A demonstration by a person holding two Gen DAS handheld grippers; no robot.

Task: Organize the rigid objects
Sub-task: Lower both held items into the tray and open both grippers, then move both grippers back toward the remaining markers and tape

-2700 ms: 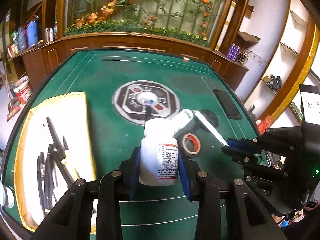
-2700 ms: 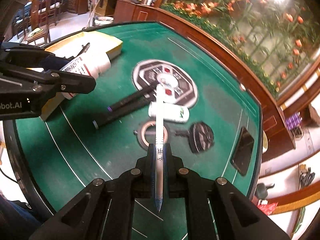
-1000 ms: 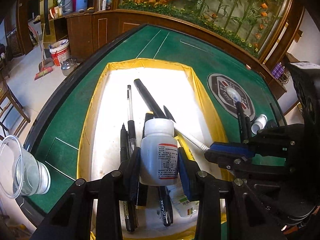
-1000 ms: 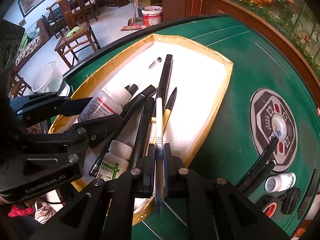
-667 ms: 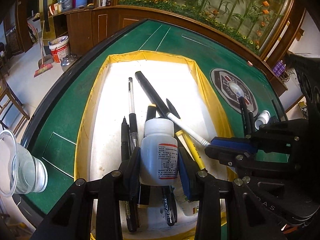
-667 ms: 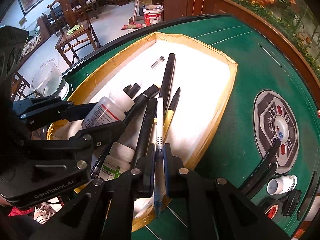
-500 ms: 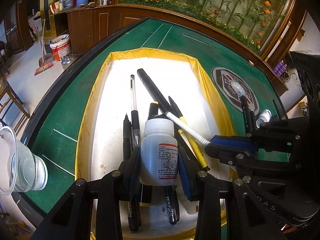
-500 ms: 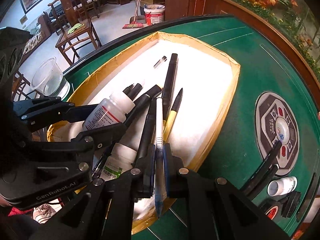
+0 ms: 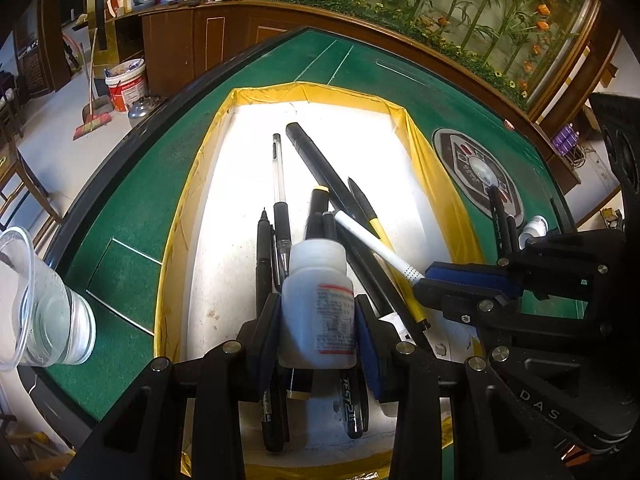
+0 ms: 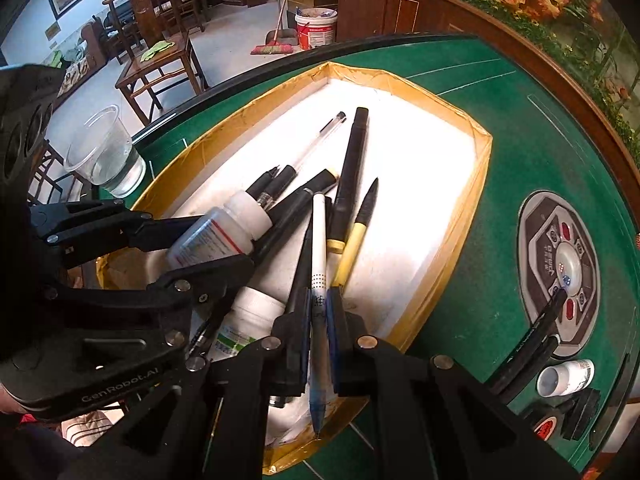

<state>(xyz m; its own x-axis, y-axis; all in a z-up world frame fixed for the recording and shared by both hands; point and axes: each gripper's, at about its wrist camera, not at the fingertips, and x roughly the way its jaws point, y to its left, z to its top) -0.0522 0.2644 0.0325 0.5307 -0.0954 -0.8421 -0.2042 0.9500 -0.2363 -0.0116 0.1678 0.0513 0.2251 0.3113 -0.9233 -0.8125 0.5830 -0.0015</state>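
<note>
**A:** What is being held, and why that way?

**B:** A white plastic bottle (image 9: 318,300) with a printed label is pinched between the blue pads of the left gripper (image 9: 318,320), gripped around its body with the cap pointing away from the camera. It is held just above a shallow white tray (image 9: 240,96) edged in yellow tape. A white pen (image 10: 319,248) is clamped lengthwise in the right gripper (image 10: 319,320), whose fingers are pressed tight on the barrel, so the pen's tip points back toward the camera. Both are angled down over the tray, which is judged to be the collecting place.

**A:** What is already gathered there?

**B:** Several black pens, a long black marker (image 9: 316,164), a clear pen (image 9: 277,168), a yellow-barrelled pen (image 10: 352,236) and a second white bottle (image 10: 244,324) are seen lying in the near end of the tray, some overlapping. Release of the two held items is judged to be the step not yet done.

**A:** And the surface and room?

**B:** The tray is set on a green felt table (image 10: 500,208) with a round control panel (image 10: 560,264) at its middle. A few items are left near the panel, among them a small open white bottle (image 10: 564,376). A clear plastic cup (image 9: 44,308) stands at the table edge. Beyond are dark wooden cabinets, a wooden chair (image 10: 156,52), a broom, a bucket, and a planter with orange flowers.
</note>
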